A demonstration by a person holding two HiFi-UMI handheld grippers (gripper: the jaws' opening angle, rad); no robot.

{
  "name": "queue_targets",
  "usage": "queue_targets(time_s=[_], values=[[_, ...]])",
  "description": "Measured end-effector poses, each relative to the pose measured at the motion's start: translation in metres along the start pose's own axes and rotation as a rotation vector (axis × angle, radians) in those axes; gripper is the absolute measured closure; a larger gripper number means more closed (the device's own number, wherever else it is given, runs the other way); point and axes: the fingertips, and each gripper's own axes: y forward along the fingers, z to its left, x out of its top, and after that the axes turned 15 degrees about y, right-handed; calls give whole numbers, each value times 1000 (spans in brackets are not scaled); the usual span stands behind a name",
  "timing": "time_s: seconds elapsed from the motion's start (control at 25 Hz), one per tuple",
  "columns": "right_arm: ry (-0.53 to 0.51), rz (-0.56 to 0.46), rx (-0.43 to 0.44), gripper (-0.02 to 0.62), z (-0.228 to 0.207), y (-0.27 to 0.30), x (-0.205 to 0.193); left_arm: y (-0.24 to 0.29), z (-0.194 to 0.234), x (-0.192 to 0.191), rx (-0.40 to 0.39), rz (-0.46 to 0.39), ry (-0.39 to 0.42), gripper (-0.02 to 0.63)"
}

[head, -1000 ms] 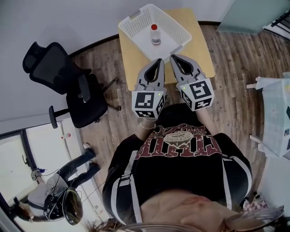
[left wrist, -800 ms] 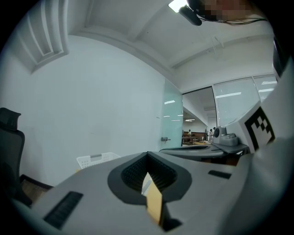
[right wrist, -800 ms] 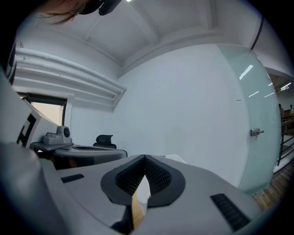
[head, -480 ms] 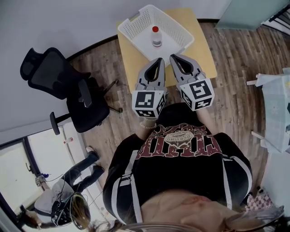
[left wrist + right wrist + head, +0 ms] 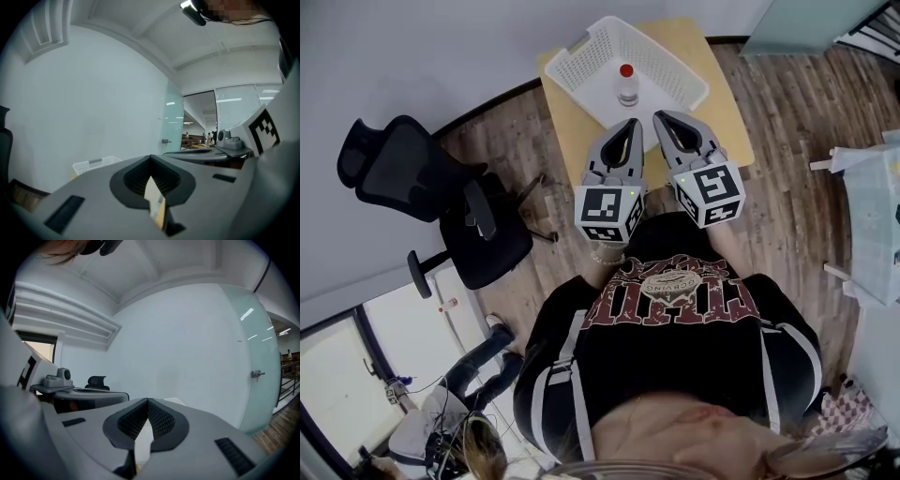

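Observation:
Both grippers are held side by side at chest height, pointing at a small wooden table (image 5: 727, 103). A white slotted basket (image 5: 586, 58) stands on it, with a small clear bottle with a red cap (image 5: 625, 84) upright inside. My left gripper (image 5: 633, 124) is shut with nothing in it, short of the basket's near rim. My right gripper (image 5: 662, 117) is also shut and empty, close beside the left one. In the left gripper view the jaws (image 5: 150, 157) meet at their tips, and the basket (image 5: 96, 164) shows low ahead. The right gripper view shows its jaws (image 5: 148, 400) meeting too.
A black office chair (image 5: 422, 192) stands left of the table on the wood floor. At the right edge is a table with a pale cloth (image 5: 874, 225). A second person (image 5: 441, 422) is at the lower left. A frosted glass door (image 5: 255, 357) stands to the right.
Both grippers stay shut and together. The views have turned slightly: the chair slid toward the left edge in the left gripper view, and the person at lower left moved down.

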Motion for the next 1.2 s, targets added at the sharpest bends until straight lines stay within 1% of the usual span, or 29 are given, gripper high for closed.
queue_targets(time_s=[0.56,0.96,1.2], values=[[5,6,-47,578,-1,48,-2,21,42,-14,-51,9,-2,560],[18,13,-77,578,-7,69,-8,32,54,-22,-90,26,5,560],[28,22,-78,578,-11,77,-13,35,58,-26,-93,32,11,560]])
